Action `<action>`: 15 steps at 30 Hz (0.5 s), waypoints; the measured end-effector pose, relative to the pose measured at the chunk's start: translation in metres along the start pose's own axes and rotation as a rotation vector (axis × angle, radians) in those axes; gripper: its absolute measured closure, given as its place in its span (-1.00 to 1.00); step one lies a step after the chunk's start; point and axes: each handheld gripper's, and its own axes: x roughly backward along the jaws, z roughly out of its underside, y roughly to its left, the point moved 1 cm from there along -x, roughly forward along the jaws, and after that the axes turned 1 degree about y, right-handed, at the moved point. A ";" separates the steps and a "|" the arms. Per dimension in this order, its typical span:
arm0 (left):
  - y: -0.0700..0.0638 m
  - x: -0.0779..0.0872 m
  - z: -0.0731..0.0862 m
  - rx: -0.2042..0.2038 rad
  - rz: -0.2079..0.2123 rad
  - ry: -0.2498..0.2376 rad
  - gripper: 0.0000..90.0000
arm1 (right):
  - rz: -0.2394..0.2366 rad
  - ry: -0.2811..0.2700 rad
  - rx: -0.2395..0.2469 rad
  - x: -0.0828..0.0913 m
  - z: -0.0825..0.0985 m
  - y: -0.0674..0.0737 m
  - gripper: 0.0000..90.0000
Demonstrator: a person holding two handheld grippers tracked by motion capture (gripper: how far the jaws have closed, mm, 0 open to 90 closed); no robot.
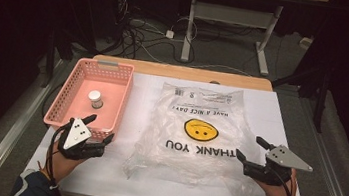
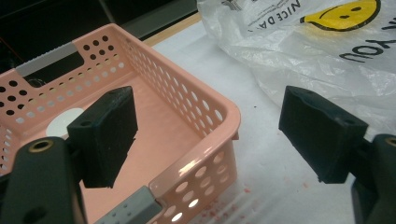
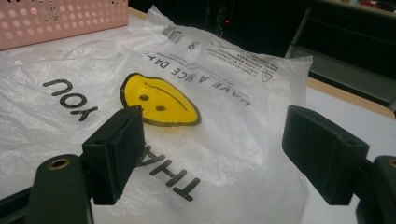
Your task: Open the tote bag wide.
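A clear plastic bag (image 1: 197,131) printed with a yellow smiley face and the words THANK YOU lies flat and crumpled on the white table top (image 1: 271,110), about the middle of it and reaching toward the near right; the print reads upside down from the person's side. To its left, just beside it, stands a pink perforated basket (image 1: 64,95), and inside the basket, toward the far half, a small white-capped jar (image 1: 95,99) stands upright. The left gripper (image 1: 100,128) hovers over the basket's near right corner, its jaws spread wide with nothing between them; in the left gripper view one pad (image 2: 105,135) hangs above the basket floor and the other outside the rim, over the table. The right gripper (image 1: 250,149) sits at the near right edge of the bag, released, its jaws wide apart and straddling the crumpled plastic; in the right gripper view the bag (image 3: 196,116) spreads out beyond both pads, and whether they touch it cannot be told.
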 end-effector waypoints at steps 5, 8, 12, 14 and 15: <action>-0.003 -0.001 0.001 -0.017 0.007 0.009 -0.58 | 0.006 0.009 0.002 -0.001 0.000 -0.003 -0.48; -0.002 0.000 0.001 -0.016 0.007 0.009 -0.58 | 0.023 0.026 0.008 -0.003 -0.002 -0.007 -0.41; -0.003 0.001 0.003 -0.029 0.006 0.019 -0.58 | 0.034 0.031 -0.001 -0.009 -0.005 -0.016 -0.38; -0.003 0.002 0.003 -0.023 0.004 0.021 -0.58 | 0.034 0.030 -0.009 -0.010 -0.007 -0.019 -0.37; -0.003 0.003 0.003 -0.021 0.002 0.019 -0.57 | 0.039 0.029 -0.006 -0.014 -0.011 -0.025 -0.36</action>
